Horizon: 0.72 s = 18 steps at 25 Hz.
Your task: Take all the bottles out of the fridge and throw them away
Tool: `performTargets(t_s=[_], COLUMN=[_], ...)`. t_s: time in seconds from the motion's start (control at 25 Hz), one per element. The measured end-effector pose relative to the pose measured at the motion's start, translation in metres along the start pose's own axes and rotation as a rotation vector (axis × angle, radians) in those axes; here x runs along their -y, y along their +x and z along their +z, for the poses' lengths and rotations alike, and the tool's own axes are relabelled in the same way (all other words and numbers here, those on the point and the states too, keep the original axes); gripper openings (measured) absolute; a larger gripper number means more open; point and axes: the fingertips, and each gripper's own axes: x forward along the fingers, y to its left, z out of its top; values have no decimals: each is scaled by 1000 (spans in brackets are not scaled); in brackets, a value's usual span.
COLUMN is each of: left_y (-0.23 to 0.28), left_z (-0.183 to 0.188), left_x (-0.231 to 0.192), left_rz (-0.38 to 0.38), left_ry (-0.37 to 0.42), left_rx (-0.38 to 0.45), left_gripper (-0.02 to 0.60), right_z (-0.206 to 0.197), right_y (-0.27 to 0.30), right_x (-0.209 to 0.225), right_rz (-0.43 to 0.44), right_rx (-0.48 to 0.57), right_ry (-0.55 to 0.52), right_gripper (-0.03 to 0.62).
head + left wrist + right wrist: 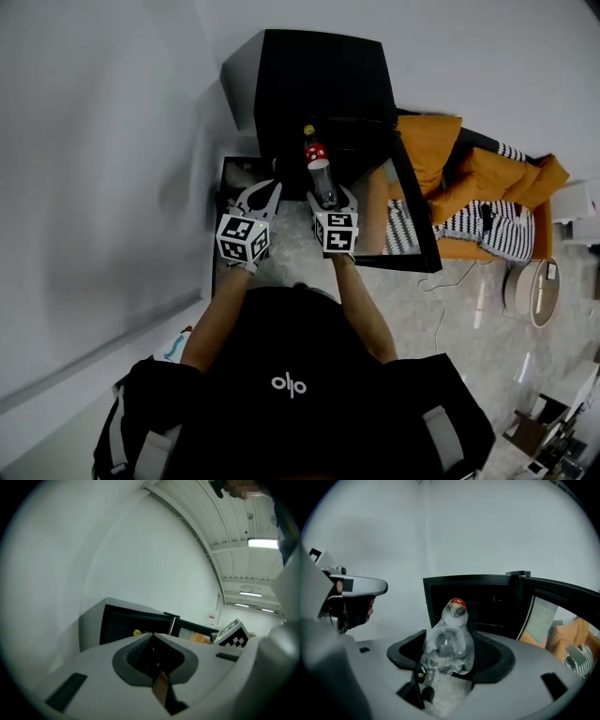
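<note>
White wall (112,141) backs the open fridge (319,75). Before it, the right tongs (332,197) clamp a clear bottle (321,178); the left tongs (265,191) sit closed, empty. Binning it likely comes next.

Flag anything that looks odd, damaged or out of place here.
The clear bottle clamped in the right gripper looks dented and crumpled, apparently empty. The black fridge stands with its door swung open. Nothing looks spilled. The left gripper is shut and empty.
</note>
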Motion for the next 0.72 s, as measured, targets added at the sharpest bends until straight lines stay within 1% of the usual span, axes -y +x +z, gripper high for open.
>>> performTargets(t_s=[0.2,0.4,0.56,0.72], left_y=[-30,-61,-83,-102], left_z=[-22,-41,-51,-59], left_x=[44,77,96,103], left_rz=[39,68,86,109], left_ry=[-10,-12,-10,-4], left_rx=[20,29,32,28], left_gripper=[8,8,8,8], right_z=[-31,-57,-72,-83], right_y=[-53,-98,-125,-140], right_x=[7,8,2,-10], right_rz=[27,44,60,86], right_rx=[9,14,16,25], right_ry=[-25,-43,-46,-47], right_gripper=[316,316,316,316])
